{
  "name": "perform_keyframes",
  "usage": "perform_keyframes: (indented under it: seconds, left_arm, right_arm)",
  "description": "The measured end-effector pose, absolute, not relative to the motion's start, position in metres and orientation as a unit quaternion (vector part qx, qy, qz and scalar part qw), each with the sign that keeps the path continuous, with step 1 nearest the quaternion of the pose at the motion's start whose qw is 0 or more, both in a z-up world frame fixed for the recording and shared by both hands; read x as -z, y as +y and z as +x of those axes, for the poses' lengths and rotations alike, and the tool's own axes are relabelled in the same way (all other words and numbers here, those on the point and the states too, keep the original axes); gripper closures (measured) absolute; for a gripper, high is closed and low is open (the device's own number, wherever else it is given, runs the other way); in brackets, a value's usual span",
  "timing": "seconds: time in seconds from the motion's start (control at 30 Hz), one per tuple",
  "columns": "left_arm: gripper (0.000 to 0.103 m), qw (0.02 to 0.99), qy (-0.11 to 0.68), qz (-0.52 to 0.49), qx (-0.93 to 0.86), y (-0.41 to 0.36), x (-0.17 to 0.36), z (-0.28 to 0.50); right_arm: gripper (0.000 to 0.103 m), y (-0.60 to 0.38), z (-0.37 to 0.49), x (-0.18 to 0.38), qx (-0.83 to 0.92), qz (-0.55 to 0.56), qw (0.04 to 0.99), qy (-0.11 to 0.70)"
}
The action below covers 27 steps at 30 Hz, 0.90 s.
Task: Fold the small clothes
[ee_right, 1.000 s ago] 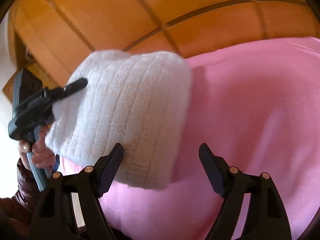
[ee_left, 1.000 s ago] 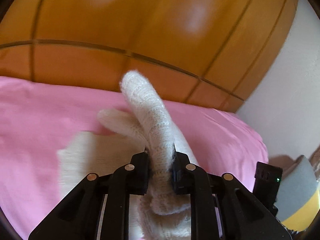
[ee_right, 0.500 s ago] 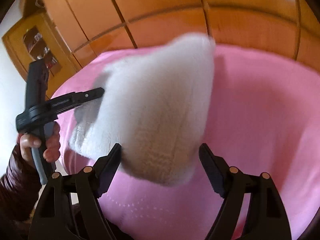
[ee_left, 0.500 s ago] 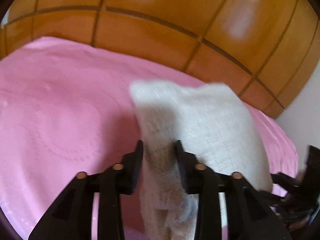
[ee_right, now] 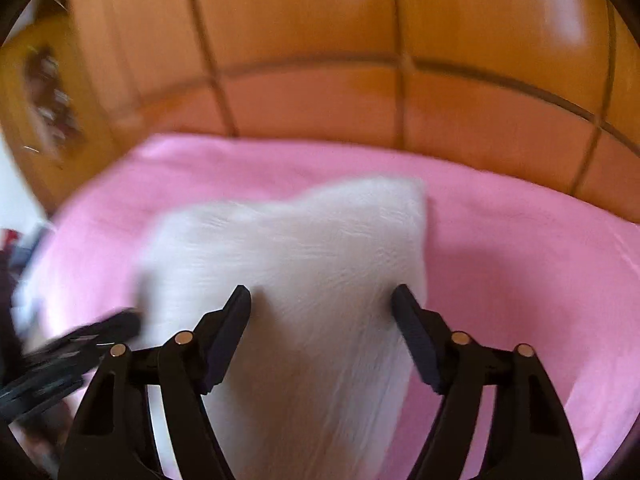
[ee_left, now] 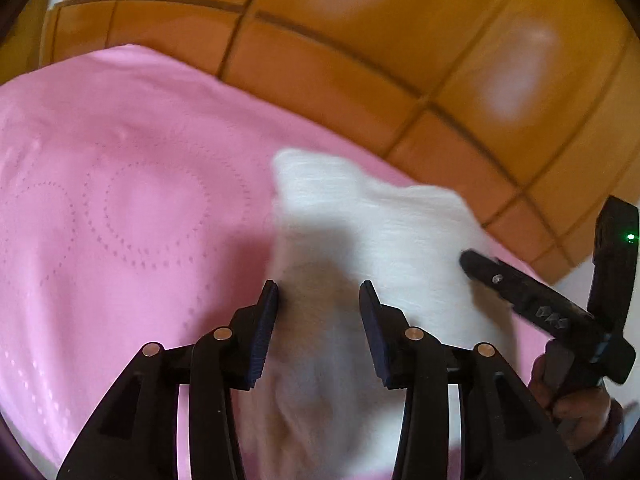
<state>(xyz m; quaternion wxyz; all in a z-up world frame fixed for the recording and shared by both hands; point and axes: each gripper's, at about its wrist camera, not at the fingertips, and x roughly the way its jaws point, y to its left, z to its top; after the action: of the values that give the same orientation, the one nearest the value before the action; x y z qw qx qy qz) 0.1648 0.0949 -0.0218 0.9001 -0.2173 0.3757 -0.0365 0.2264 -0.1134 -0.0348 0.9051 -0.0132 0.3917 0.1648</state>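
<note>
A small white knitted garment lies folded on the pink bedsheet. My left gripper is open, its fingers either side of the garment's near part, which runs between them. In the right wrist view the garment fills the middle, motion blurred. My right gripper is open wide with the garment's near end lying between its fingers. The right gripper also shows in the left wrist view, its tip touching the garment's right edge. The left gripper shows blurred at the lower left of the right wrist view.
A wooden panelled headboard rises behind the bed. A white wall stands at the far right. A wooden shelf unit stands beyond the bed's left side. The pink sheet spreads around the garment.
My left gripper has opened and let go of the garment. The garment has dropped from hanging in the air down onto the sheet. Both grippers have swung lower over it.
</note>
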Motion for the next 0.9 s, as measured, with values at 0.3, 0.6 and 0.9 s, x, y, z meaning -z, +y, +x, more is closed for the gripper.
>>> perform_keyframes:
  seconds: [0.3,0.6,0.9]
  left_arm:
    - [0.048,0.913,0.377,-0.155,0.011,0.097,0.019,0.189]
    - [0.048,0.945,0.312,-0.092,-0.013,0.084,-0.018,0.148]
    - [0.048,0.951,0.301,-0.067,-0.001,0.069,-0.025,0.129]
  right_arm:
    - [0.005,-0.151,0.242,0.069,-0.155,0.126,0.892,0.406]
    - [0.017,-0.146,0.198,0.03,-0.119,0.064,0.933,0.334]
    - [0.042,-0.137,0.161,0.016,-0.147,0.02,0.938,0.314]
